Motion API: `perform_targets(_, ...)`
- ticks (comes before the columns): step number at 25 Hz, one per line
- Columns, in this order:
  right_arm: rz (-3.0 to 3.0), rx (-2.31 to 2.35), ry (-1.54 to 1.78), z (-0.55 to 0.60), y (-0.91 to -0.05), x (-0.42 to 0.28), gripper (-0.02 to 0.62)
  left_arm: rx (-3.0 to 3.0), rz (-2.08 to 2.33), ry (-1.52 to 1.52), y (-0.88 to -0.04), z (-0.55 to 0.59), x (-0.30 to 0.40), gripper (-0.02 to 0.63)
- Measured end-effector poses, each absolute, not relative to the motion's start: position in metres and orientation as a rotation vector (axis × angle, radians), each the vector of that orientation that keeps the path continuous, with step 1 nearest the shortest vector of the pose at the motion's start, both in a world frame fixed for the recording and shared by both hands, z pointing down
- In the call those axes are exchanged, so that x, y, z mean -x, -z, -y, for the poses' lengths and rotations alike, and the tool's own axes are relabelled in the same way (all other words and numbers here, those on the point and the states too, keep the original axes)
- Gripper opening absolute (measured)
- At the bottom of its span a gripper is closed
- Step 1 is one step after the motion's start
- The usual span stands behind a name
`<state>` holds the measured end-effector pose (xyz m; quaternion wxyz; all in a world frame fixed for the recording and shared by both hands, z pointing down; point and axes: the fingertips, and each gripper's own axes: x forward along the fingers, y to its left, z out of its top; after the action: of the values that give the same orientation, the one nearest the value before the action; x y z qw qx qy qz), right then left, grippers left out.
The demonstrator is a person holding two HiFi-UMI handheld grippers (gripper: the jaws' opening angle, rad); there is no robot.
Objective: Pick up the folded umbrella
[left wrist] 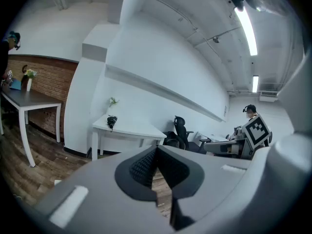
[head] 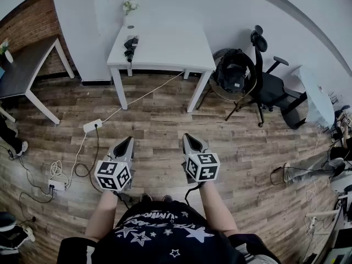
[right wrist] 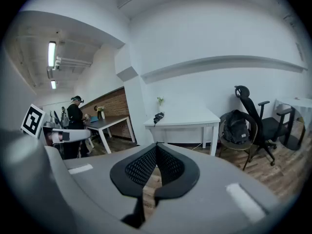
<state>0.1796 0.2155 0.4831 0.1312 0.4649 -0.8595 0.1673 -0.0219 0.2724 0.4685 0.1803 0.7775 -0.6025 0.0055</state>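
Observation:
A black folded umbrella (head: 131, 47) lies on the left part of a white table (head: 165, 51) across the room; it also shows small in the left gripper view as the umbrella (left wrist: 111, 121) and in the right gripper view as the umbrella (right wrist: 158, 117). My left gripper (head: 130, 140) and right gripper (head: 186, 137) are held side by side over the wooden floor, well short of the table. Both have their jaws together with nothing between them. The left gripper (left wrist: 155, 150) and right gripper (right wrist: 156, 146) point toward the table.
A small plant (head: 130, 5) stands at the table's far edge. A black office chair (head: 264, 81) and a round chair with a backpack (head: 232, 73) stand right of the table. A dark table (head: 25, 70) is at left. A power strip (head: 92, 126) and cables lie on the floor.

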Motion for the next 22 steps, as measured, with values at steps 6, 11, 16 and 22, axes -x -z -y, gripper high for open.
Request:
perform_targets(6,2.501,-1.344,-0.482,-0.216,-0.48,-0.189,0.015,-2.197,1.707,-0.014,-0.465,-0.272,0.012,0.005)
perform_targets(11,2.504,-1.341,-0.475,-0.218,-0.478,-0.186,0.015,-2.2,1.707,-0.01,-0.464,-0.272,0.013,0.005)
perform_targets(16,2.49,-1.348,-0.481,-0.224,-0.482,-0.182,0.015,-2.2,1.688,-0.016,-0.469,-0.275,0.017,0.005)
perform_targets(22,2.471,-1.387,-0.502,-0.23,-0.487,-0.169,0.015,-2.19,1.656,-0.023,-0.478,-0.281,0.035,0.005)
